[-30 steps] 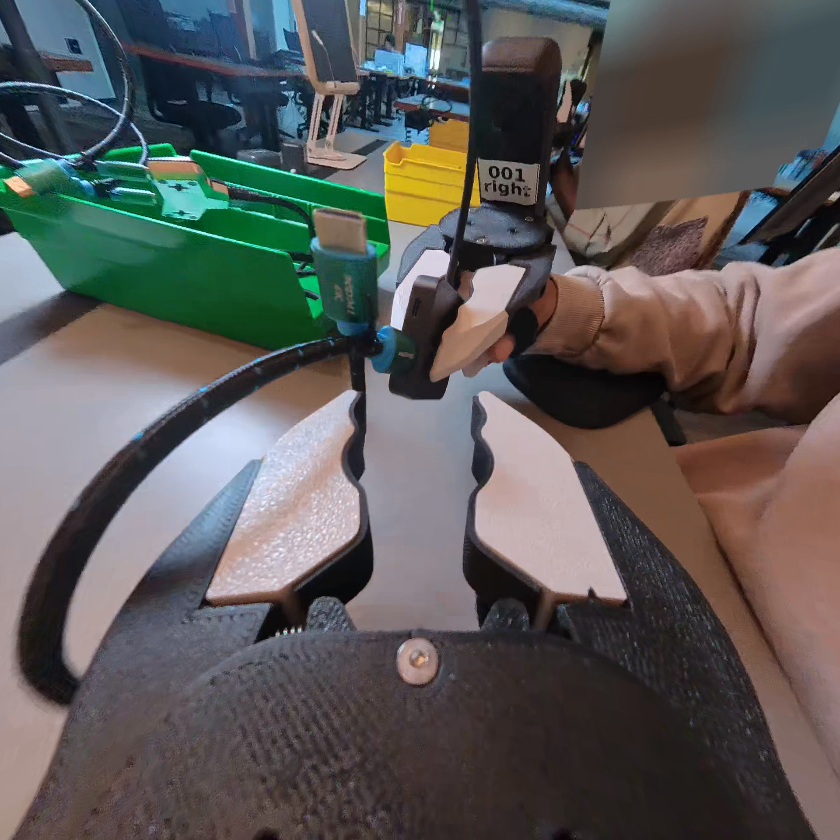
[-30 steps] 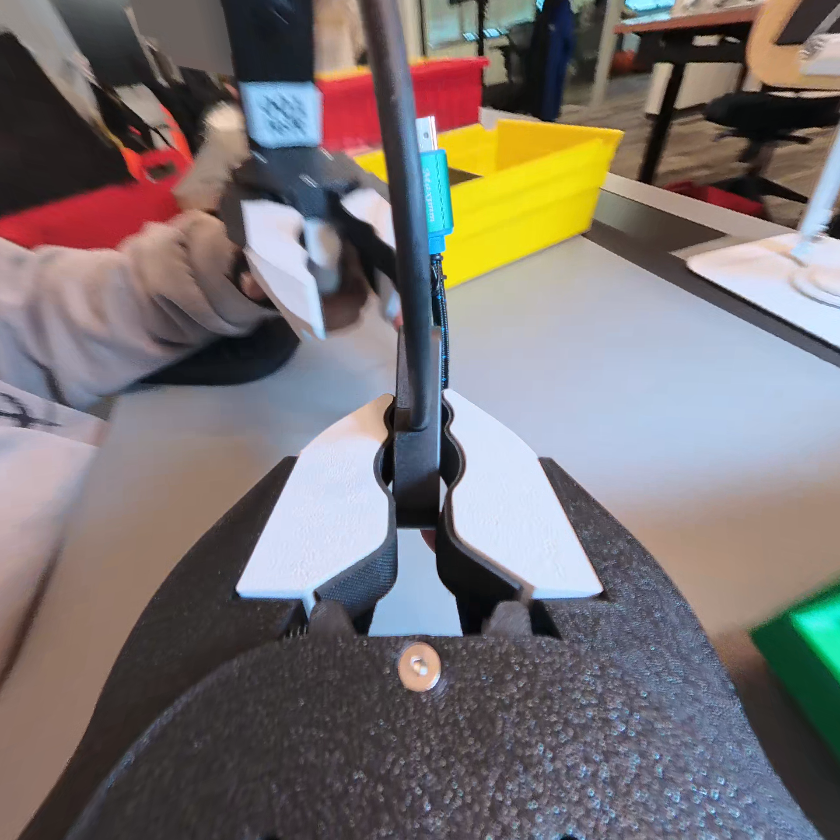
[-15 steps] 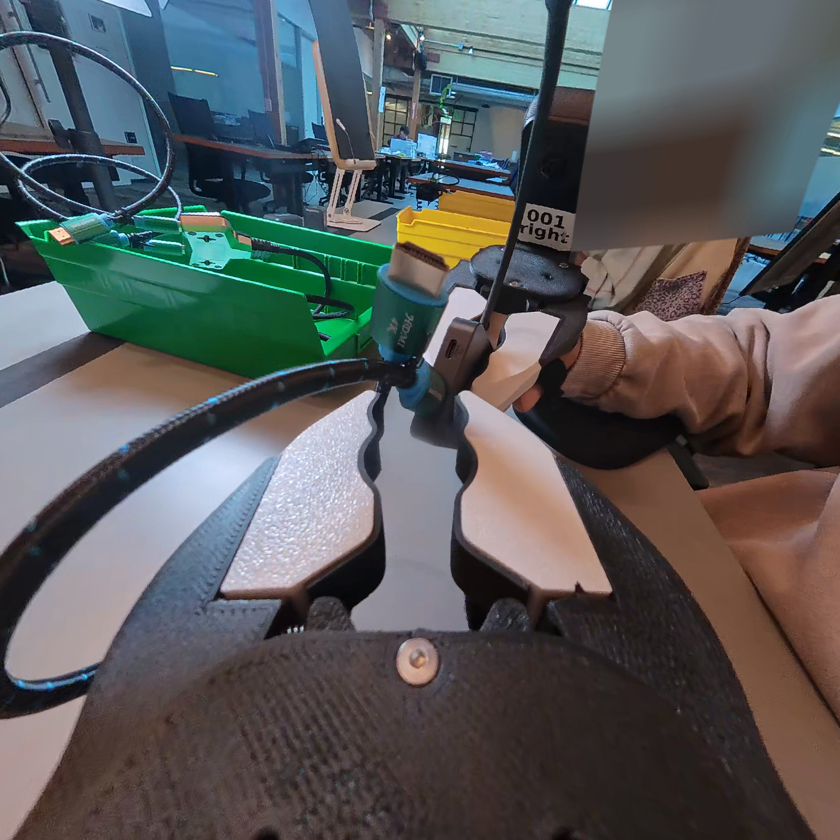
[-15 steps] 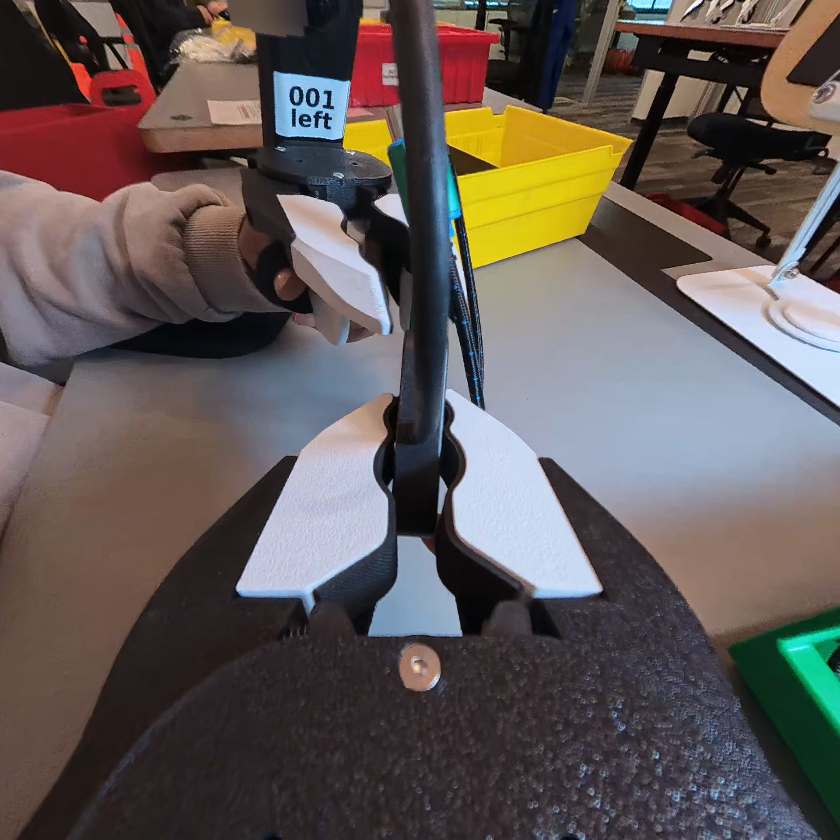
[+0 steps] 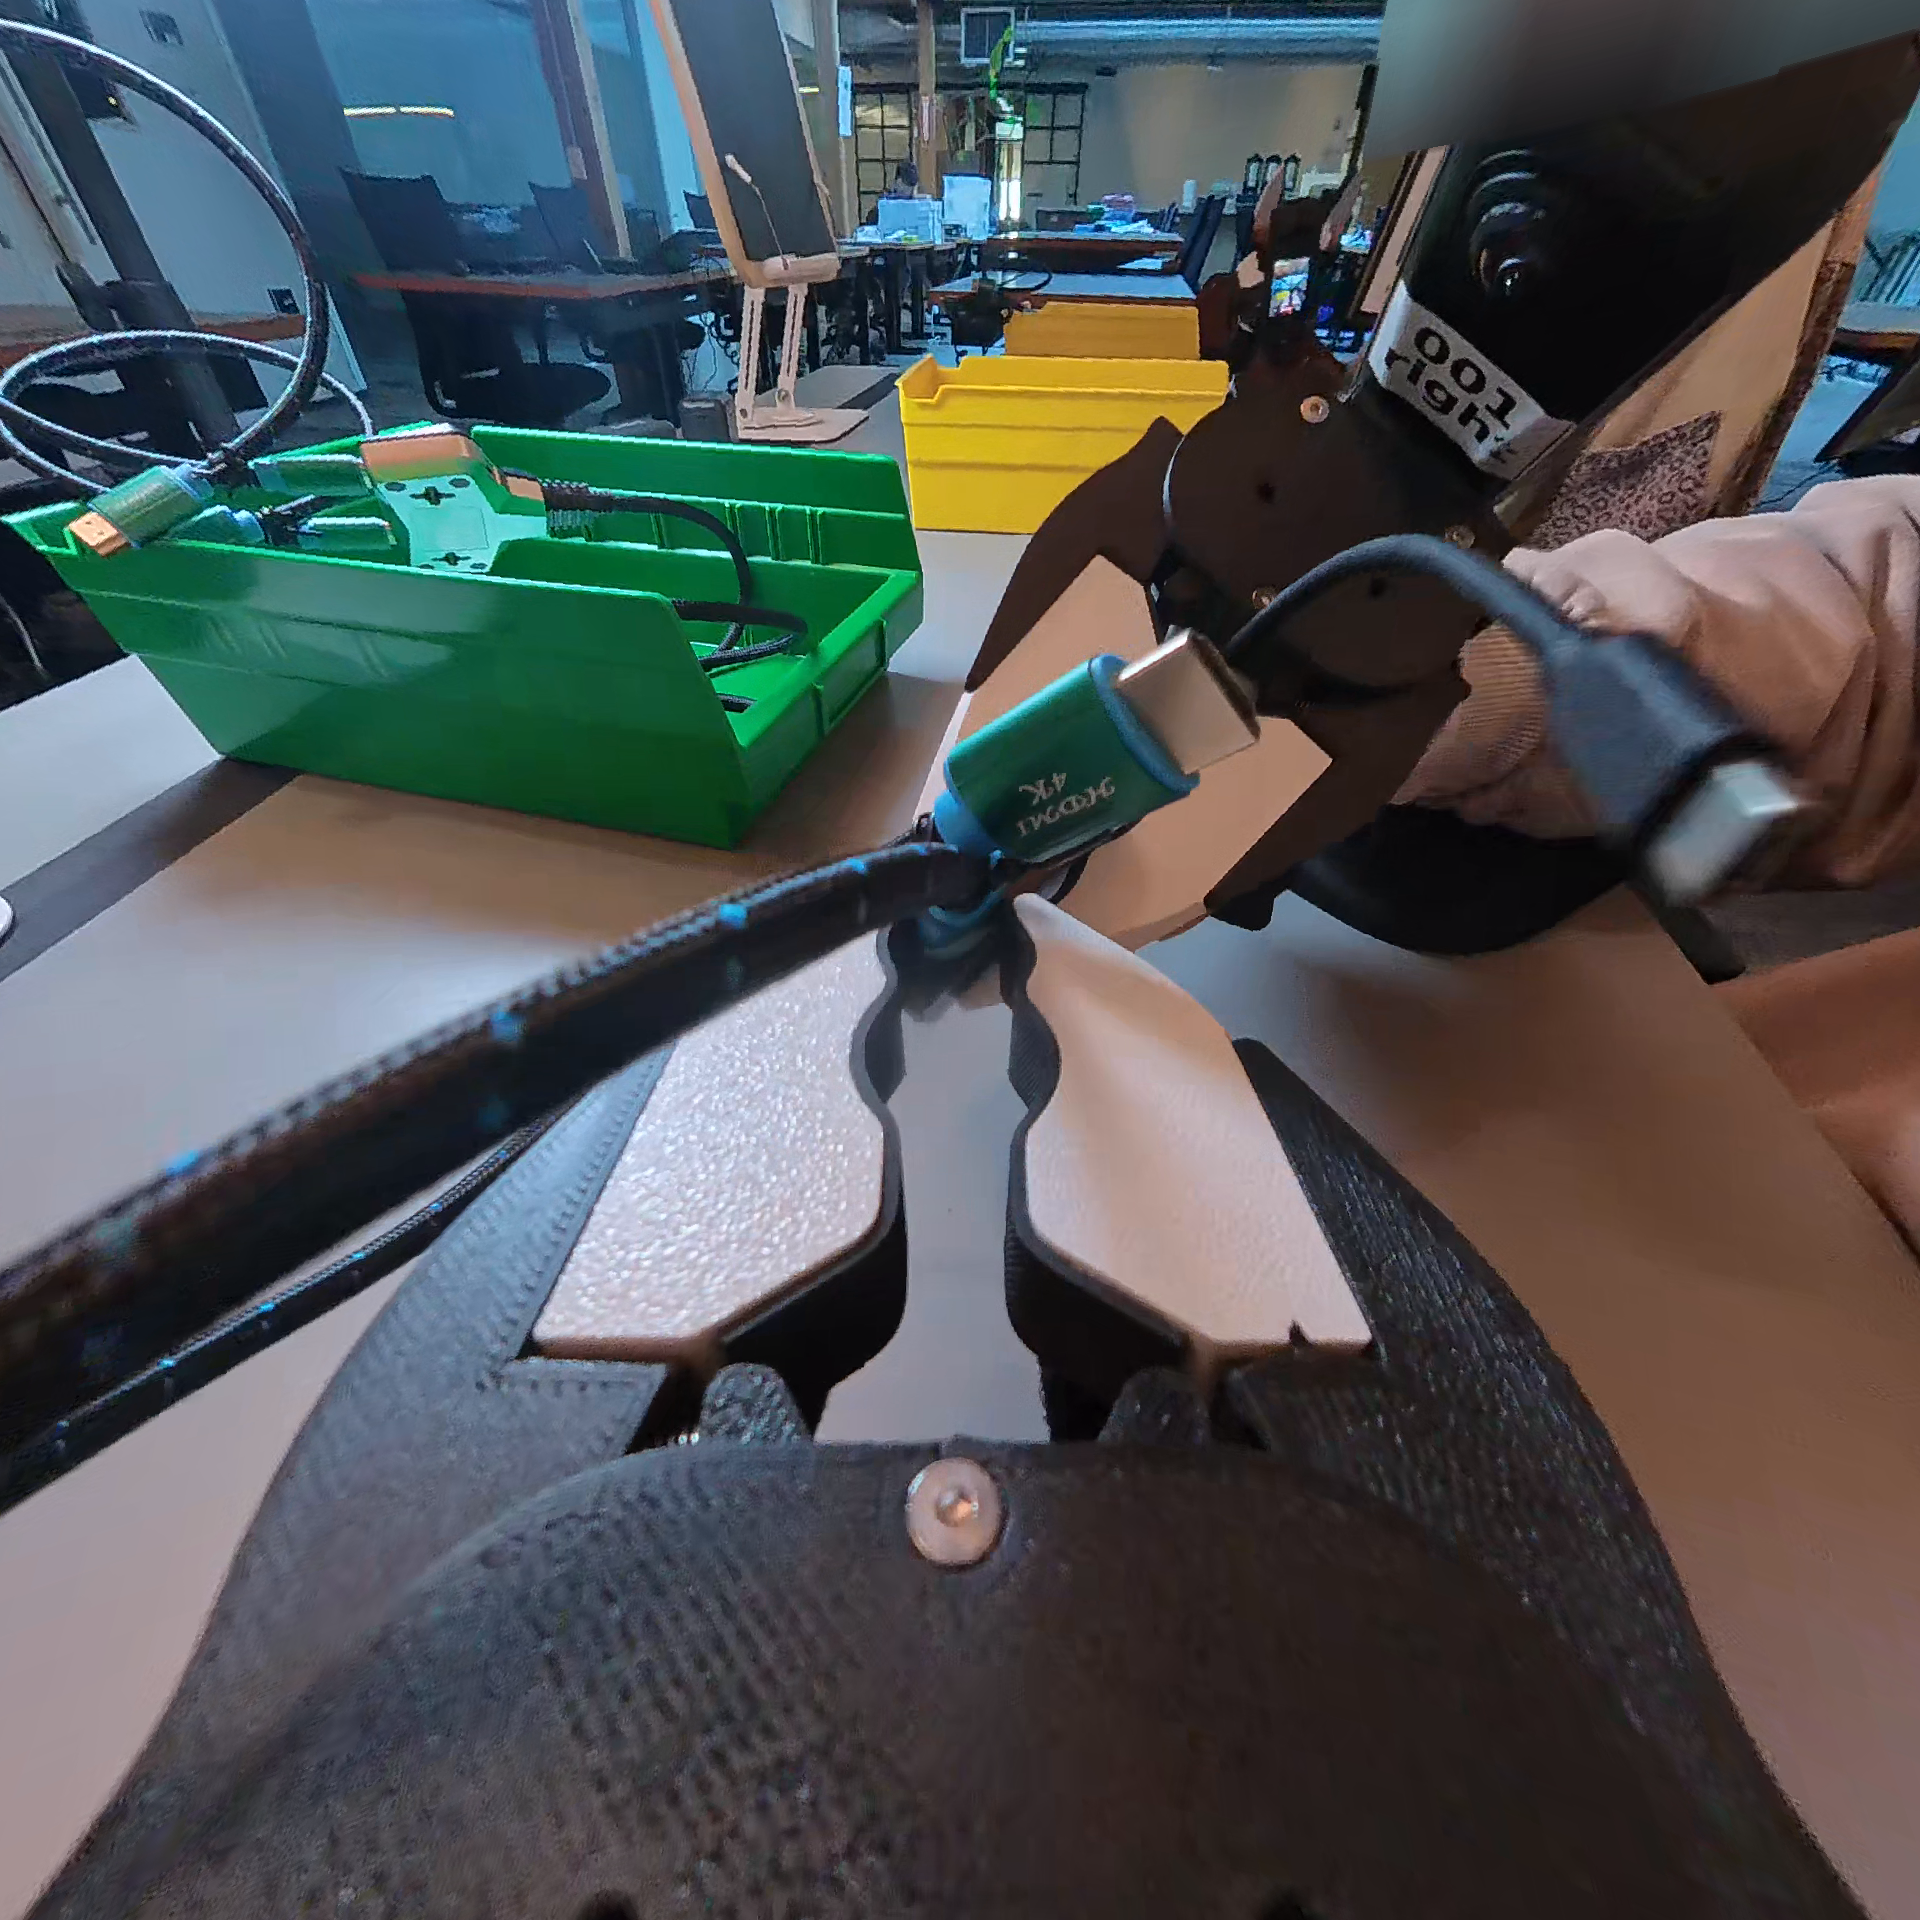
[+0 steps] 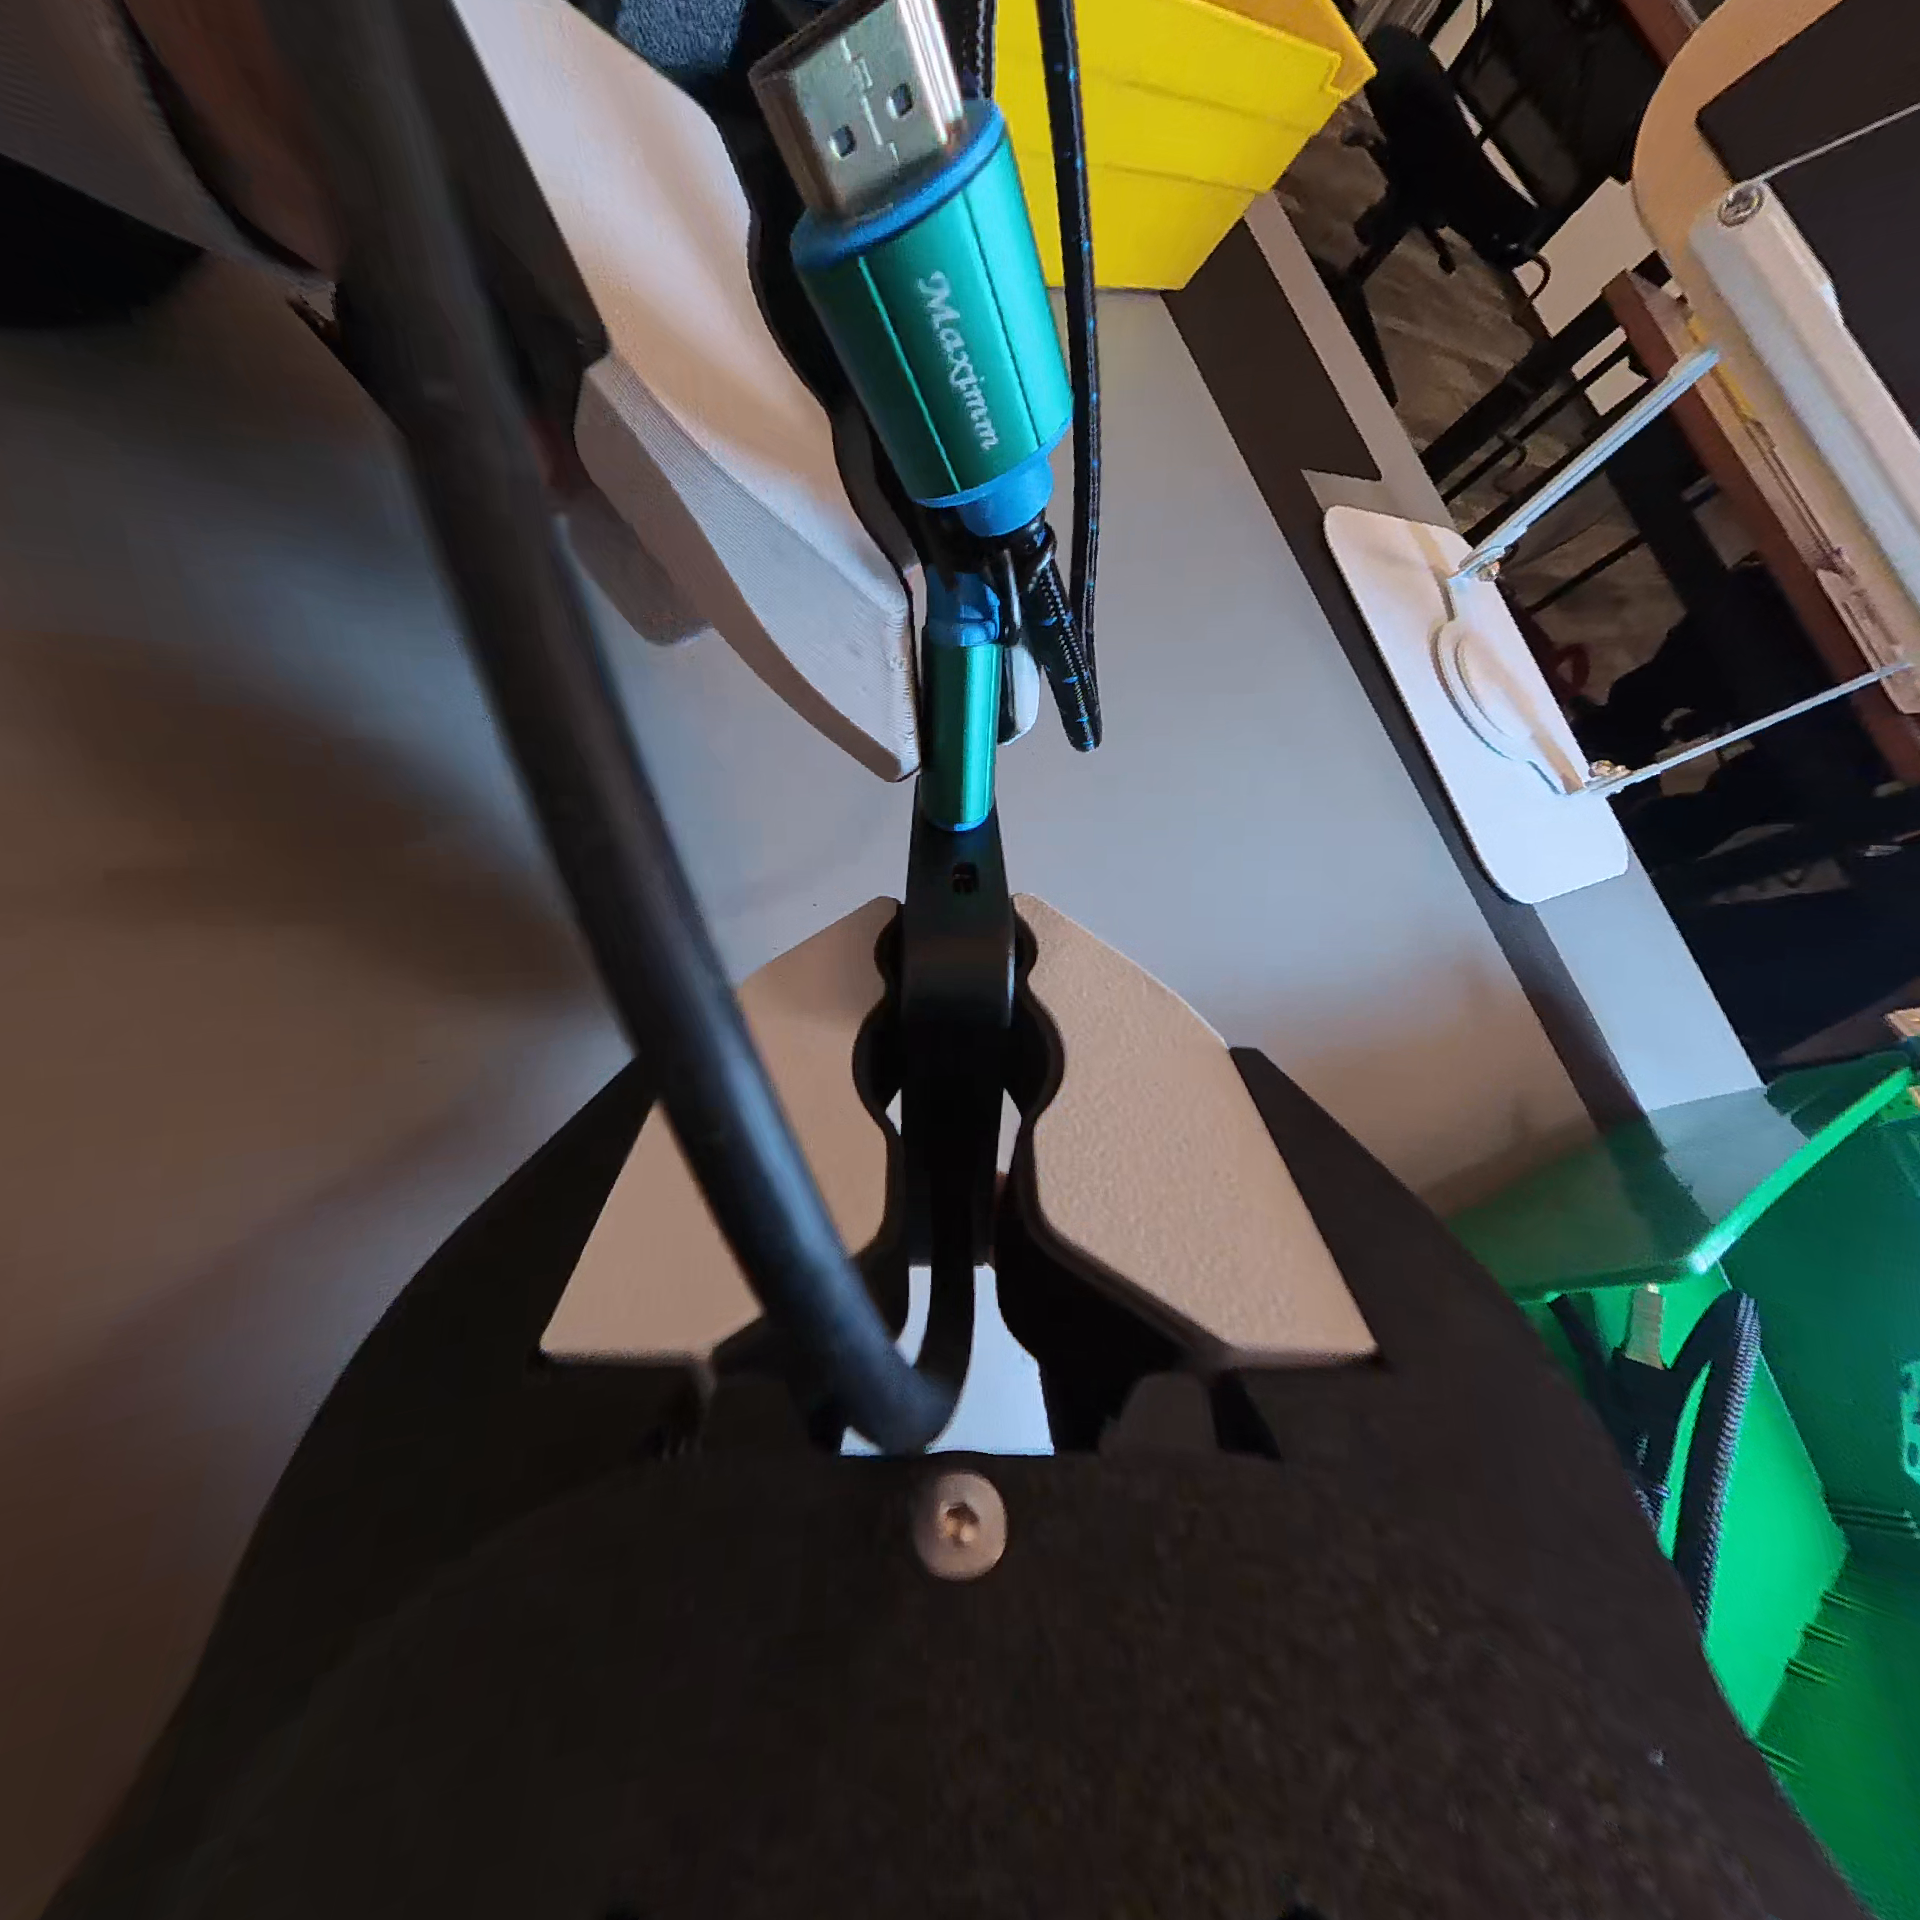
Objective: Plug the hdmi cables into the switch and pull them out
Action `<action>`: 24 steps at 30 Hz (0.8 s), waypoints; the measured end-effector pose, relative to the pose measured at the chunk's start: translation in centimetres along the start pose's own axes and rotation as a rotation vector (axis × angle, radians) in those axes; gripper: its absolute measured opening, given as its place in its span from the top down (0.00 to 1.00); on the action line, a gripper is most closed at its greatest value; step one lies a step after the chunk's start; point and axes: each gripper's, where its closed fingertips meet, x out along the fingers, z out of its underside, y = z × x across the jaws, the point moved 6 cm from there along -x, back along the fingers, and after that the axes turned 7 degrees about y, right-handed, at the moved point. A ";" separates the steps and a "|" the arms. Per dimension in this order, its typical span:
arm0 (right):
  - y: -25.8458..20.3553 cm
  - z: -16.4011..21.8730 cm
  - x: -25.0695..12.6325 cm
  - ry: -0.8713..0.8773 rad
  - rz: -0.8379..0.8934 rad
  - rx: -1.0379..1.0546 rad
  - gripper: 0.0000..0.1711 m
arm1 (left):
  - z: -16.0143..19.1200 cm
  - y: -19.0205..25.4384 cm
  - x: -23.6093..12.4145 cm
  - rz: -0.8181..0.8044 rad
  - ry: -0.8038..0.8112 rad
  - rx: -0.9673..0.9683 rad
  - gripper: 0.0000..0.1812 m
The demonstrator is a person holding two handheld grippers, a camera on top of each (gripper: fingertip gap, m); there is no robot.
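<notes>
My right gripper [image 6: 954,914] is shut on a thin black switch [image 6: 951,997], held edge-on. A teal HDMI plug [image 6: 961,727] sits in the switch's front end. My left gripper [image 5: 961,935] is shut on that plug's blue collar; its white fingers [image 6: 748,582] show in the right wrist view on either side of the plug. A second teal HDMI plug [image 5: 1070,758] with a bare metal end sticks up free just above, also seen in the right wrist view [image 6: 935,343]. Its braided black cable [image 5: 468,1070] runs off left. The right gripper's black fingers [image 5: 1340,790] face me.
A black cable [image 6: 582,831] from the switch ends in a metal plug [image 5: 1714,821] near the sleeve. A green bin [image 5: 468,644] holding a green switch and cables stands at the left, a yellow bin [image 5: 1039,436] behind. A white stand base [image 6: 1475,707] lies on the table's right. Both grippers' tips are close together, under 4 cm apart.
The two grippers have come together. My left gripper has closed on the plug at the switch. The right gripper has tilted and the free teal plug now leans to the right.
</notes>
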 end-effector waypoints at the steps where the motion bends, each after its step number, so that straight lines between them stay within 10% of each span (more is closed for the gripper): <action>1: -0.1 -0.1 -0.1 0.003 0.001 -0.007 0.92 | 0.0 0.1 -0.1 0.009 0.002 0.013 0.90; 24: 0.0 -1.4 -1.8 0.266 -0.194 0.126 0.91 | -0.5 0.6 -1.1 0.101 -0.024 0.050 0.91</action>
